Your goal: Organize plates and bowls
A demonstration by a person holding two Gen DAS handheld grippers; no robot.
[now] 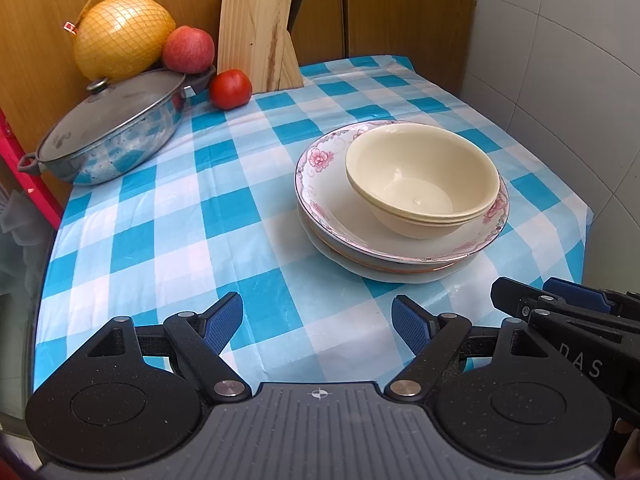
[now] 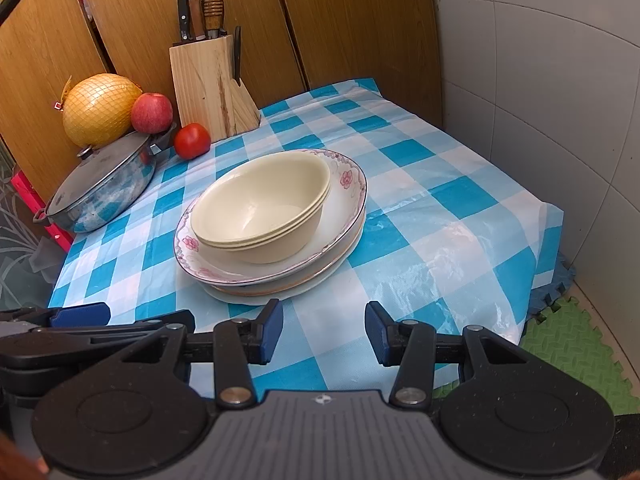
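Observation:
Two cream bowls (image 1: pixel 422 178) (image 2: pixel 262 206) sit nested inside each other on a flowered plate (image 1: pixel 320 184) (image 2: pixel 348 184), which tops a stack of plates on the blue-checked tablecloth (image 1: pixel 180 220) (image 2: pixel 460 220). My left gripper (image 1: pixel 318 320) hovers open near the table's front edge, short of the stack and left of it, nothing between its blue pads. My right gripper (image 2: pixel 324 330) is open too, just before the stack's near rim, empty. It shows in the left wrist view at the right edge (image 1: pixel 560 304); the left gripper's blue pad (image 2: pixel 80 314) shows at the left of the right wrist view.
At the back left a lidded steel pot (image 1: pixel 108 136) (image 2: pixel 100 184) stands by a netted pomelo (image 1: pixel 122 36), an apple (image 1: pixel 188 50) and a tomato (image 1: pixel 230 88). A wooden knife block (image 1: pixel 256 36) (image 2: pixel 212 84) leans against wood panels. Tiled wall on the right; green floor mat (image 2: pixel 572 344) below.

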